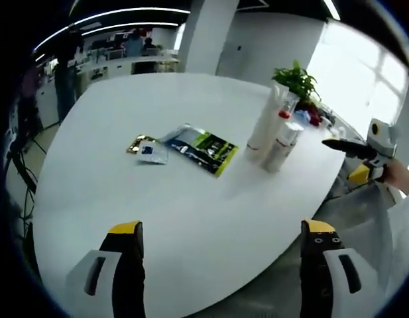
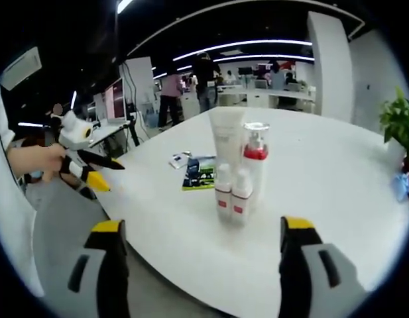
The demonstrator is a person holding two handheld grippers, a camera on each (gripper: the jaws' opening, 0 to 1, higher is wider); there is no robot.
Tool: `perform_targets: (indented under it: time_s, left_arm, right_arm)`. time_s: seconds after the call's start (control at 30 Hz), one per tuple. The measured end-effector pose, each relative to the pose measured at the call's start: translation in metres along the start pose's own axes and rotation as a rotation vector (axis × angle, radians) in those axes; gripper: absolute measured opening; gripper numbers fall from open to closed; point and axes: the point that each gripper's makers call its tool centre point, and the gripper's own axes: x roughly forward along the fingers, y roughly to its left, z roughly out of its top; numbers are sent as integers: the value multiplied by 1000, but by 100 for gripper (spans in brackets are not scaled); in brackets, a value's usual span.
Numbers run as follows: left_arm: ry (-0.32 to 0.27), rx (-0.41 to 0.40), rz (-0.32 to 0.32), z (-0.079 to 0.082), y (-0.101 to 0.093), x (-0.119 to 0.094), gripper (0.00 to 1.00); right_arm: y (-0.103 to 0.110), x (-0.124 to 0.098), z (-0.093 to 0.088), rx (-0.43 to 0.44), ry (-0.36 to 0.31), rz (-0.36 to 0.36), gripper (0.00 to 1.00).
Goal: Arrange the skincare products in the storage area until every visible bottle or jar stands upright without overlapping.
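Room: Big bright office with long ceiling lights, people far back, and a green plant (image 2: 399, 119) at the far edge of the white counter (image 1: 191, 218).
Bottles: a tall white tube (image 2: 226, 138), a pump bottle with a red band (image 2: 255, 156) and two small white bottles with red labels (image 2: 231, 193) stand upright, close together in one little group.
Other things: a flat green packet (image 1: 203, 148) and small sachets (image 1: 148, 150) lie flat, a little way from the bottles.
Feel: I think the bottles are light, hard, smooth plastic, so they may slip or tip. Grab each one around its middle.
Left hand-held gripper (image 1: 221, 233): jaws wide apart, holding nothing, bottles well ahead and to its right.
Right hand-held gripper (image 2: 197, 230): jaws wide apart, holding nothing, bottles straight ahead, near but not touching.
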Motion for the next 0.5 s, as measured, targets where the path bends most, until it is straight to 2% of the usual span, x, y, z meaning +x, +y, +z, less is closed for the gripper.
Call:
perform_targets:
  time_s: [0.23,0.5]
  left_arm:
    - [8,-21,39,13,6,20,97]
    - [27,-12,28,27,1,46,97]
  right_arm:
    - [-1,1,-2,4,5,1,96]
    - [-5,2,-2,16,6,-7,95]
